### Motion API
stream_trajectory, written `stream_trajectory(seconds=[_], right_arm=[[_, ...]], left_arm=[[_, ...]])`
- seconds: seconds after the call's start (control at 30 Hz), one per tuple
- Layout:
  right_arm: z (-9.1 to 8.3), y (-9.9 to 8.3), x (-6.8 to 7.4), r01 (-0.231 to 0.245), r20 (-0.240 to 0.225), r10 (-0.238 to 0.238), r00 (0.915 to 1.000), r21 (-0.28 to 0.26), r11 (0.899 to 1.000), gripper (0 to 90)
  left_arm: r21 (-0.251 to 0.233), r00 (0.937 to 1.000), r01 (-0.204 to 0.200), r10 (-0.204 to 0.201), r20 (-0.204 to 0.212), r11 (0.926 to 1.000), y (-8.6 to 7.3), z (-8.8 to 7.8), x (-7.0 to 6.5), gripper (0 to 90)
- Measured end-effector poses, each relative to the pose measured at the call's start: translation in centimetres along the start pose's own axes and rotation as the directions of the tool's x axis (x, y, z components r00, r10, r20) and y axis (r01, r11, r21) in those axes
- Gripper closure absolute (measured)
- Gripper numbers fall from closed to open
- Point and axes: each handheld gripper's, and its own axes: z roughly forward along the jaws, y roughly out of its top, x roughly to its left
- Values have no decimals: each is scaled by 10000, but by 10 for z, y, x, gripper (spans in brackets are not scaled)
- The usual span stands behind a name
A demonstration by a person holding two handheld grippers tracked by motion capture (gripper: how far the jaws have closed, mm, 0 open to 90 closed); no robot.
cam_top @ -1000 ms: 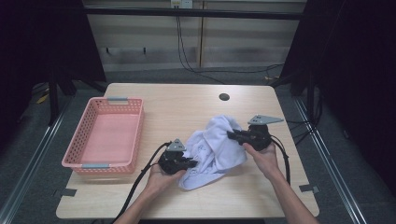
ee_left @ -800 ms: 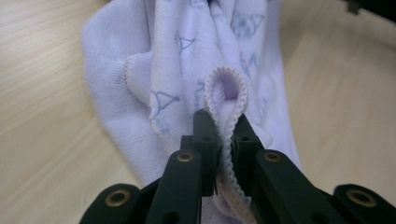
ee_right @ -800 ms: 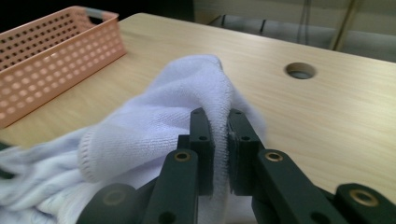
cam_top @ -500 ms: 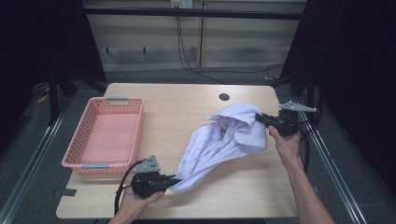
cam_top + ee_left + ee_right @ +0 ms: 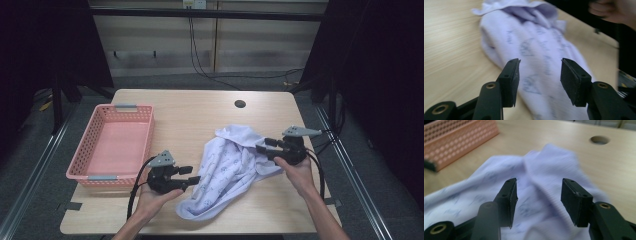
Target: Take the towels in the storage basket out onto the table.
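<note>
Beside the basket [image 5: 112,145], the left tool [image 5: 192,178] has just spread its jaws, dropping the cloth [image 5: 230,170], which now lies crumpled mid-tabletop [image 5: 190,115]. The right tool [image 5: 264,145] has likewise let go, jaws apart. Both seem ready to regrasp.

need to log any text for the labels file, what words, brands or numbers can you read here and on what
No text can be read.
The pale lilac printed cloth garment carries small dark blue motifs, too blurred in both gripper views and too small in the high view to tell whether any are letters.
The pink plastic lattice basket, the light wooden table and the two black grippers, left gripper and right gripper, show no label or number.
</note>
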Motion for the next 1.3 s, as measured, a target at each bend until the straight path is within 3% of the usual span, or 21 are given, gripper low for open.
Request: stream_trajectory(seconds=[0.1, 0.2, 0.23, 0.27, 0.3, 0.37, 0.4, 0.47, 0.6, 0.7, 0.77, 0.83, 0.87, 0.93, 1.03, 1.13, 1.2, 1.27, 1.3], right_arm=[[9, -13, 20, 481, -425, -454, 9981, 643, 9968, 473], [18, -22, 33, 619, -821, -532, 9952, 1076, 9923, 467], [20, -24, 36, 565, -1054, -445, 9934, 1139, 9919, 462], [21, -27, 40, 533, -1283, -383, 9910, 1151, 9919, 454], [23, -30, 46, 561, -1517, -370, 9877, 1235, 9908, 441], [28, -36, 60, 912, -1814, -645, 9813, 1432, 9855, 419], [31, -38, 66, 1060, -1949, -751, 9780, 1534, 9825, 408], [37, -41, 76, 1283, -2085, -942, 9735, 1564, 9793, 382], [54, -45, 83, 1441, -1990, -1071, 9741, 1822, 9726, 359], [62, -46, 84, 1557, -1759, -1208, 9770, 2006, 9672, 436], [68, -49, 82, 1759, -1229, -1506, 9809, 2314, 9568, 586], [68, -49, 77, 1721, -999, -1524, 9833, 2349, 9567, 794], [66, -46, 74, 1706, -1023, -1501, 9834, 2360, 9567, 839], [62, -41, 65, 1668, -985, -1473, 9842, 2345, 9577, 853], [54, -30, 48, 1541, -989, -1361, 9857, 2064, 9663, 856], [49, -23, 35, 1629, -525, -1555, 9864, 2003, 9661, 856], [46, -22, 19, 1436, 268, -1525, 9879, 2100, 9671, 843], [41, -26, 6, 1131, 176, -1197, 9927, 2171, 9696, 772], [36, -27, 4, 978, 188, -1038, 9944, 2039, 9741, 693]], left_arm=[[397, 9996, 104, -94, -266, 9992, 0, 19, 13, 489], [484, 9991, 256, -238, -364, 9985, 2, 35, 21, 474], [585, 9981, 278, -244, -573, 9979, 1, 40, 23, 480], [650, 9982, 379, -347, -493, 9972, 0, 45, 26, 496], [777, 9987, 459, -442, -243, 9959, -2, 50, 28, 566], [873, 9997, 215, -222, 71, 9959, -6, 56, 28, 770], [760, 9996, 258, -262, 46, 9968, -5, 57, 26, 872], [575, 9992, 233, -252, 326, 9981, -2, 52, 22, 886], [236, 9998, -27, 21, 222, 9997, 4, 26, 11, 890], [-90, 9996, 1, 2, 291, 10000, 2, 5, 5, 891], [-275, 9996, -54, 62, 276, 9996, -2, -9, 1, 891], [-498, 9991, 35, -14, 425, 9988, -6, -21, -3, 890], [-578, 9991, 81, -56, 430, 9983, -8, -25, -6, 890], [-501, 9979, -25, 58, 650, 9987, -9, -27, -13, 890], [-397, 9947, -163, 203, 1008, 9991, -7, -16, -29, 887], [-231, 9884, -346, 376, 1473, 9991, 0, -2, -39, 837], [-286, 9934, -243, 273, 1118, 9993, 3, 1, -40, 717], [-309, 9958, -227, 253, 877, 9993, 3, 0, -35, 706], [-316, 9979, -153, 173, 619, 9994, 3, -1, -32, 688]])
